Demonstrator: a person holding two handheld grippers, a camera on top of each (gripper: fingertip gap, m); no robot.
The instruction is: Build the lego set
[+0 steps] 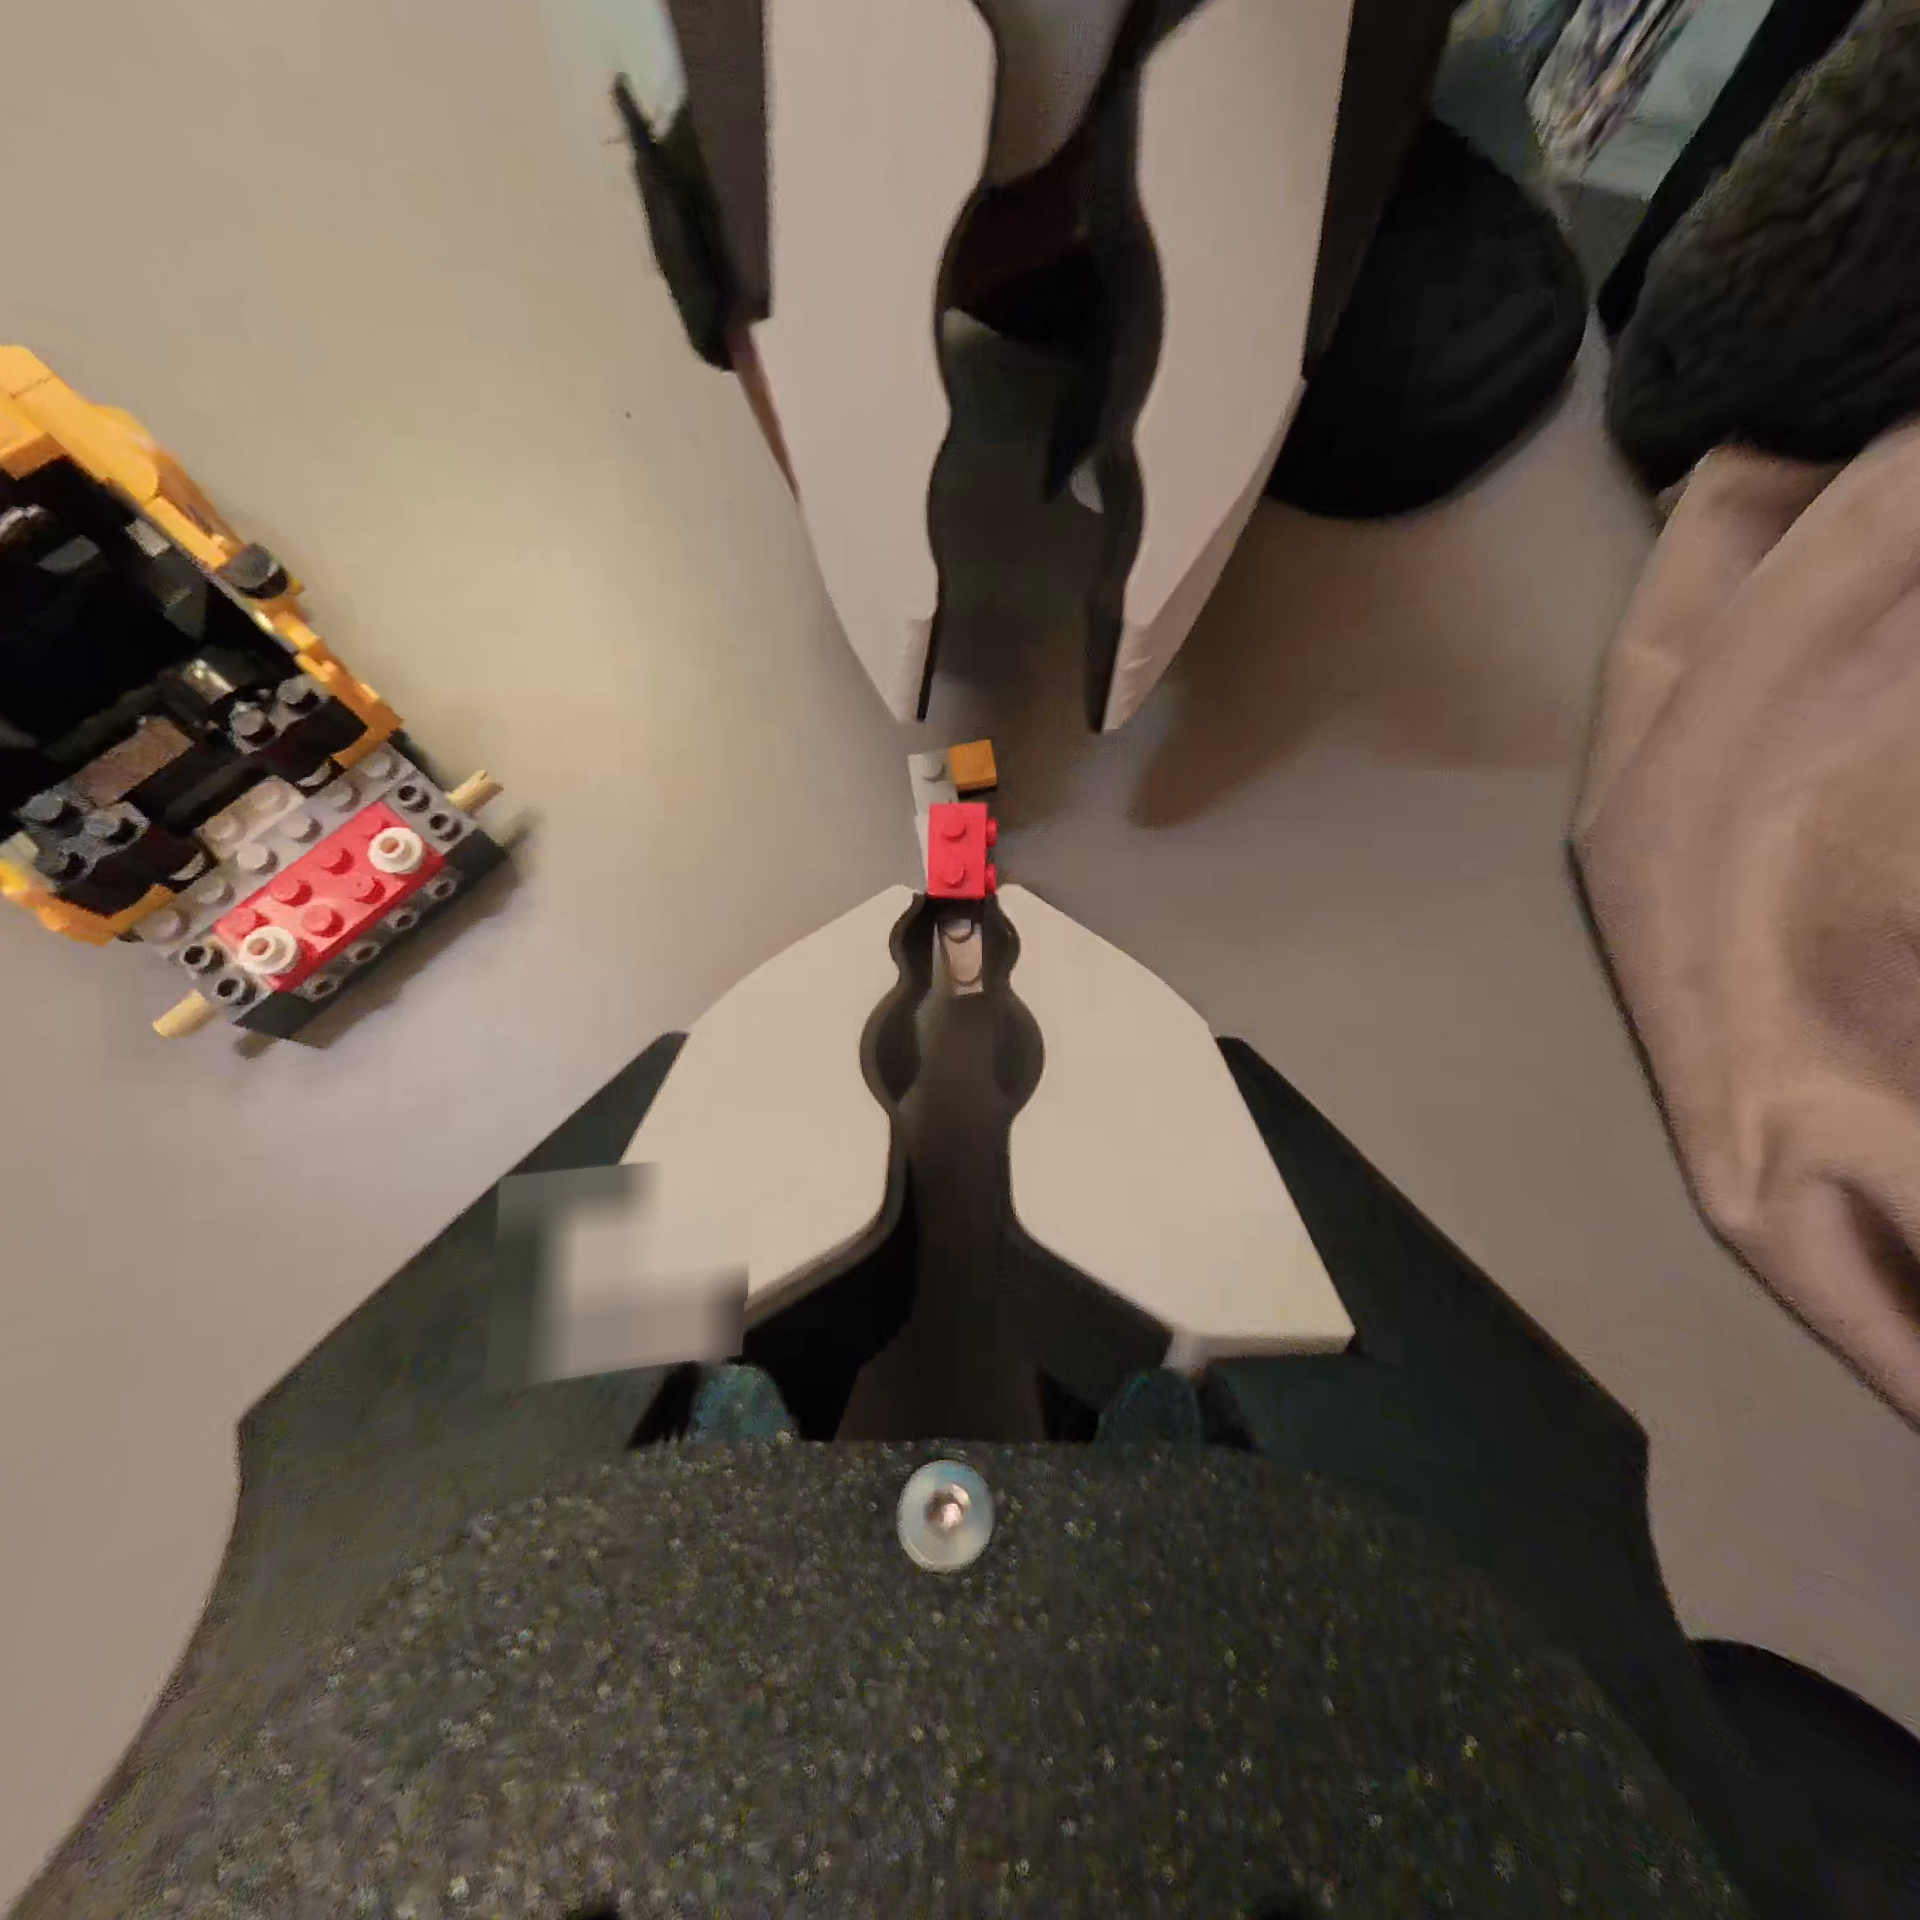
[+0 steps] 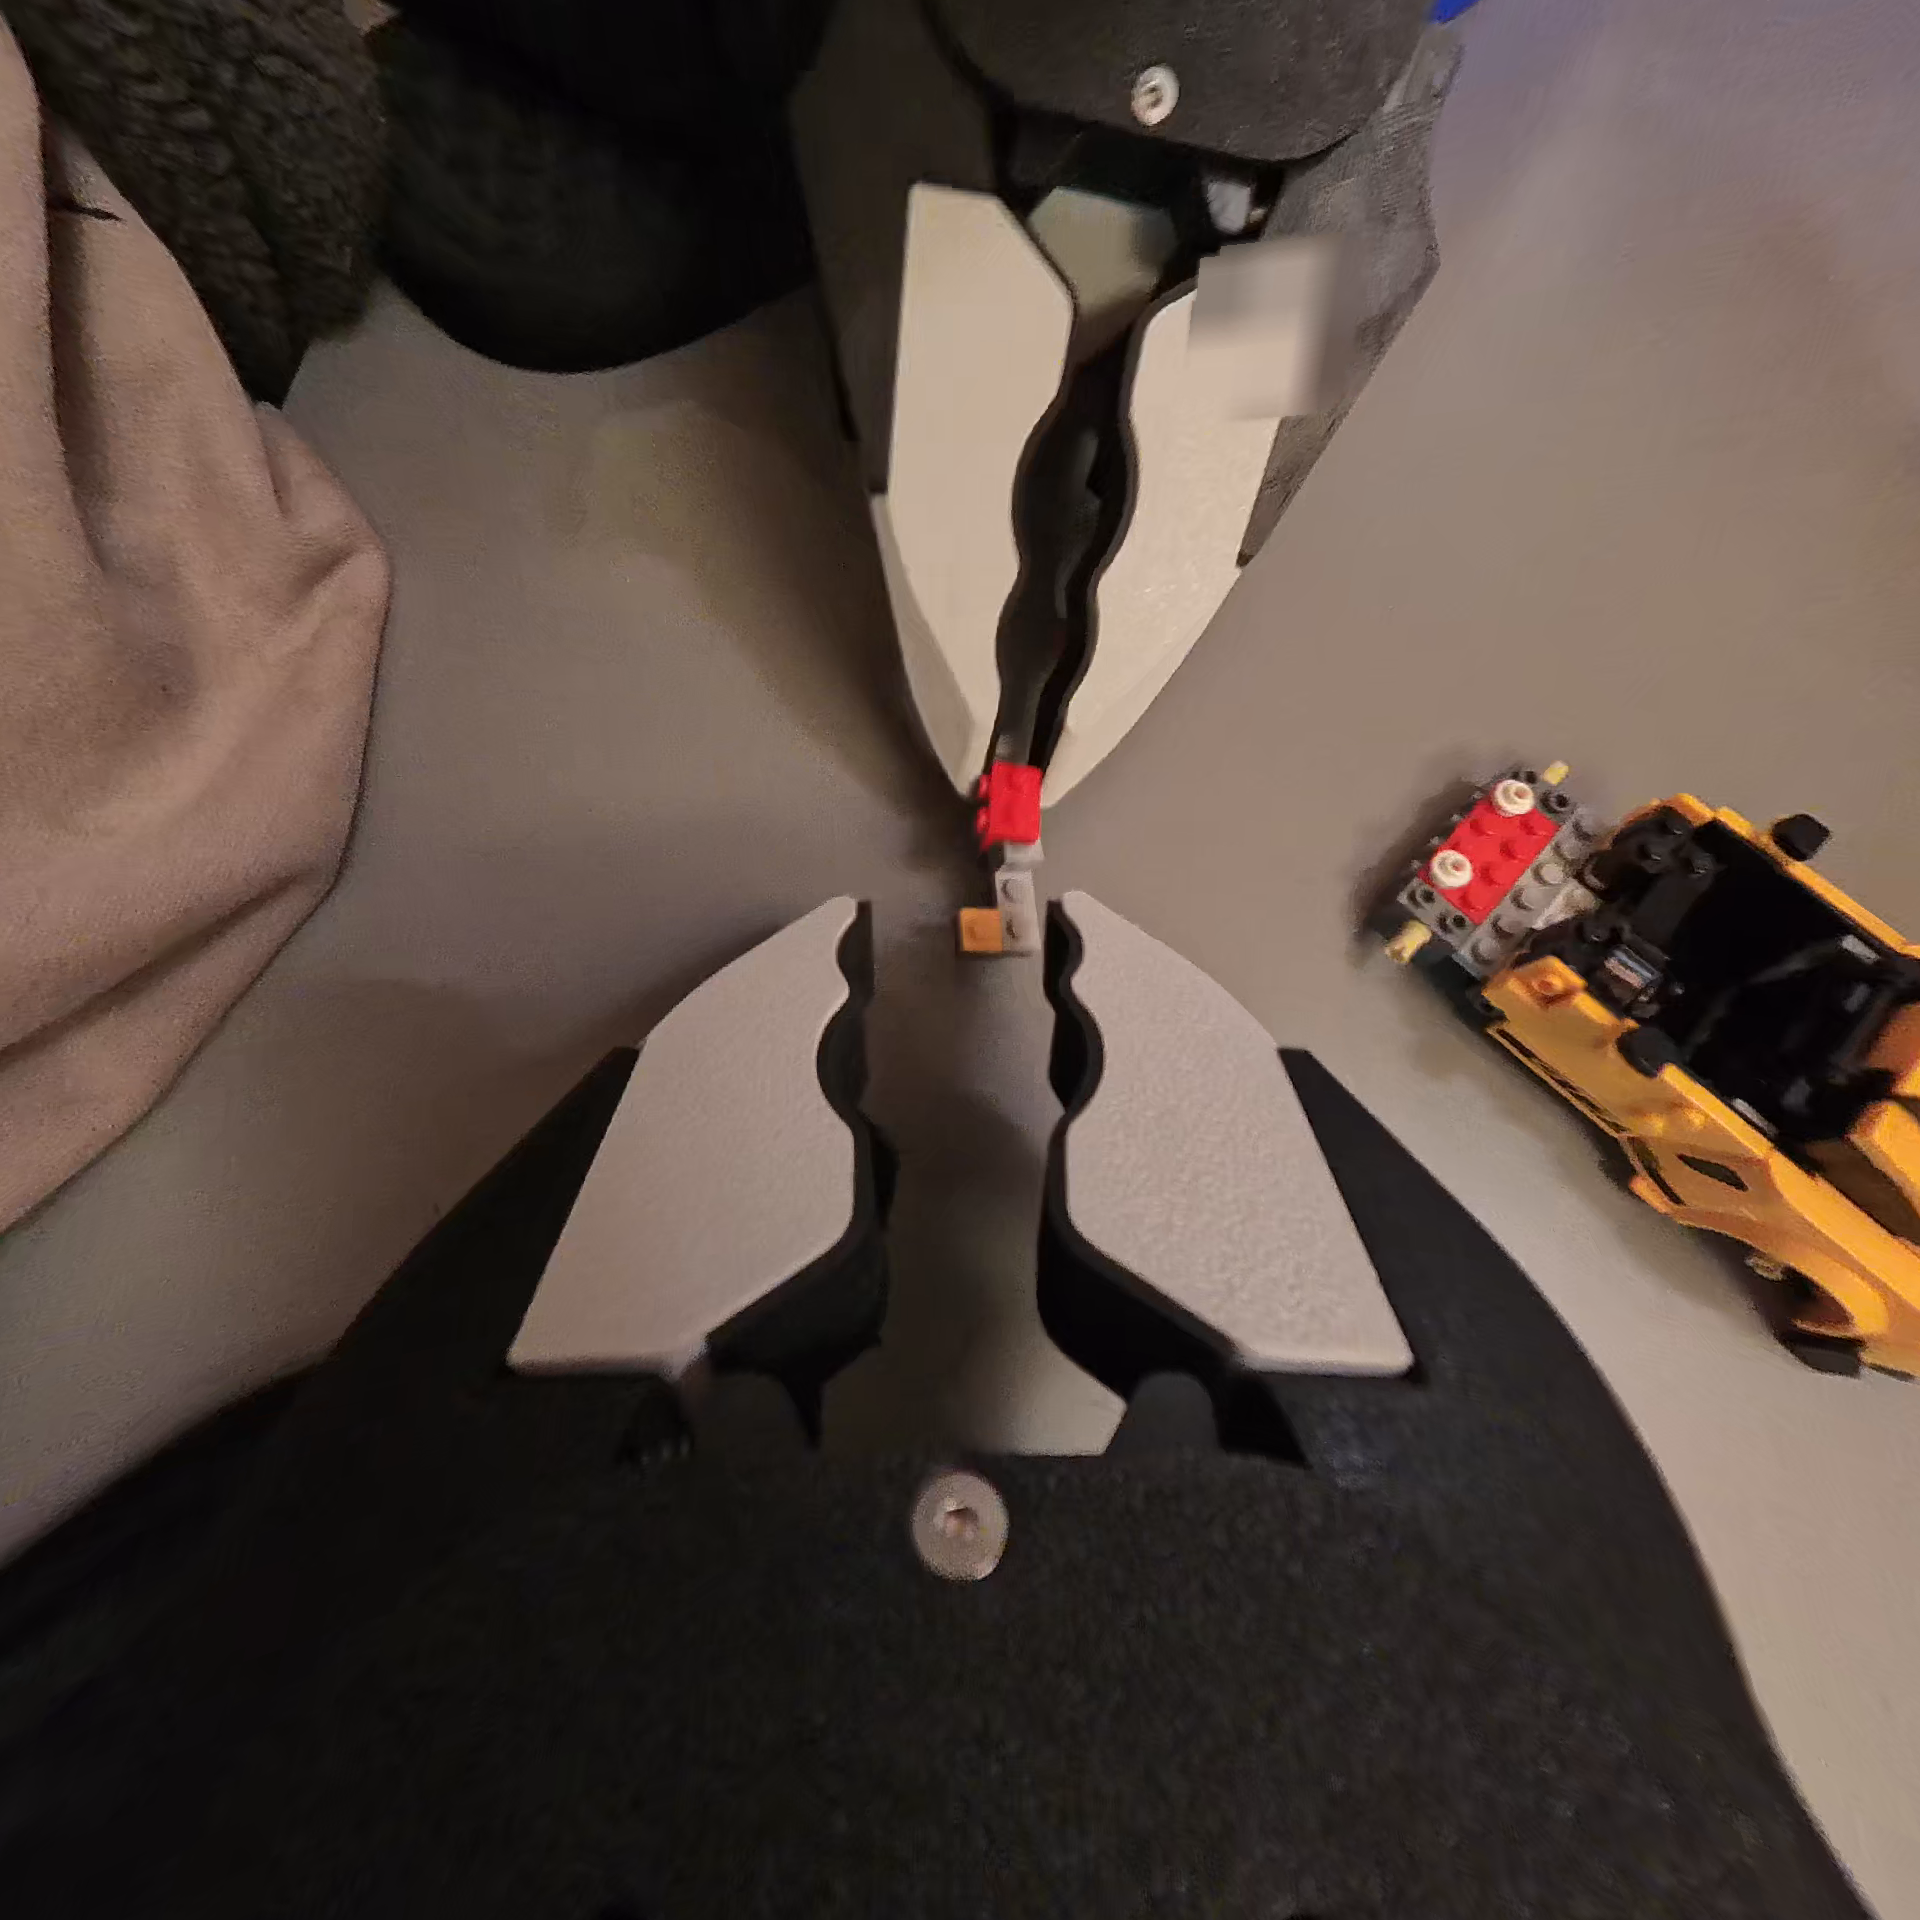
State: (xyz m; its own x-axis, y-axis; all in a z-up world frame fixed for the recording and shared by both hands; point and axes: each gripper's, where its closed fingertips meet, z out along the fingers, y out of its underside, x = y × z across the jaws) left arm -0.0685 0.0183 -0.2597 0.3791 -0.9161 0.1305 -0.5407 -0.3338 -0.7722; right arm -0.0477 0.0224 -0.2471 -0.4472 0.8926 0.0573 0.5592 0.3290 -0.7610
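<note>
Left gripper, entering from 6 o'clock in the left wrist view, lay low over the table with its two off-white, wavy-edged fingers pressed almost together, pinching a small brick assembly at the tips. The assembly comprised a red studded brick nearest the tips, a thin grey plate running beyond it, and a small orange piece at the far end. In the right wrist view the same assembly hung from the left gripper at 12 o'clock, red brick uppermost, grey plate and orange piece below.

Right gripper, pointing from 6 o'clock in its own view, had its jaws spread; the grey plate's free end and the orange piece sat in the gap between its tips, whether touching them could not be told. Seen from the left wrist view, the right gripper descended from 12 o'clock, tips parted just above the orange piece.

Fingers were matte, lightly grained plastic with black scalloped inner pads; the bodies were speckled black, each with a silver screw.

The partly built yellow-and-black vehicle model rested on the smooth grey table at 9 o'clock in the left view, at 3 o'clock in the right view, its red studded plate facing up, well apart from both grippers
</note>
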